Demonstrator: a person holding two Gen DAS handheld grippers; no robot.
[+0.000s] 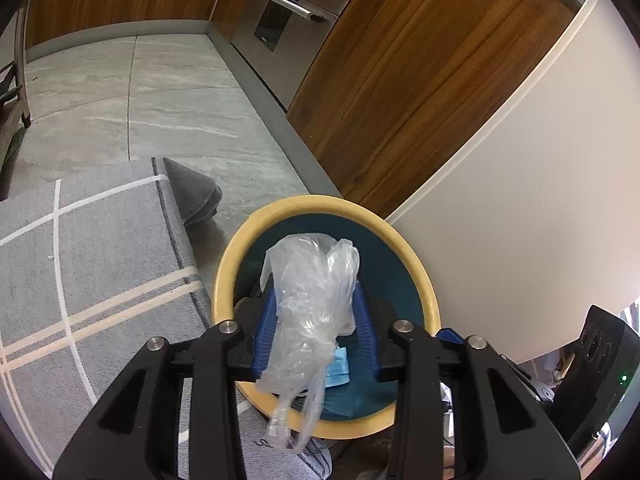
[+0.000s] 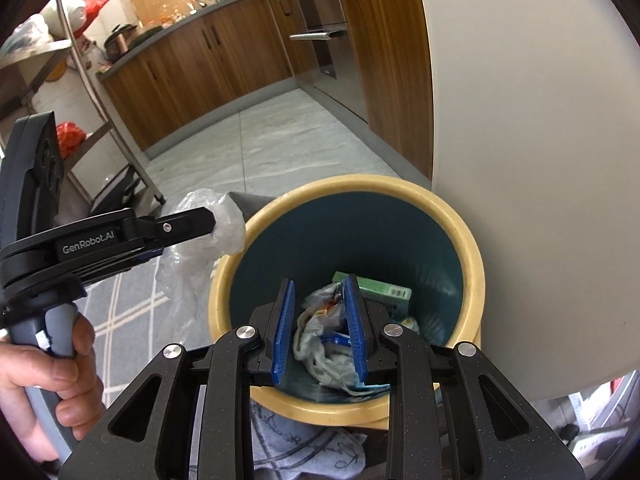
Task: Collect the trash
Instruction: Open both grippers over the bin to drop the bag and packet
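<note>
My left gripper [image 1: 316, 304] is shut on a crumpled clear plastic bag [image 1: 312, 300] and holds it over the round bin with a cream rim [image 1: 420, 276] and teal inside. In the right wrist view the left gripper [image 2: 208, 220] holds the bag [image 2: 224, 220] just left of the bin's rim [image 2: 476, 276]. My right gripper [image 2: 318, 320] is open and empty above the bin's mouth. Inside the bin lie a green box [image 2: 380, 288], wrappers and a grey cloth [image 2: 320, 352]. A blue face mask [image 1: 338, 368] shows in the bin.
A grey rug with white stripes [image 1: 100, 272] lies left of the bin, one corner folded over [image 1: 192, 192]. A white wall [image 1: 540, 200] stands right of the bin. Wooden cabinets [image 1: 400, 80] and an oven [image 1: 280, 20] line the tiled floor [image 1: 160, 100]. A metal rack [image 2: 80, 100] stands far left.
</note>
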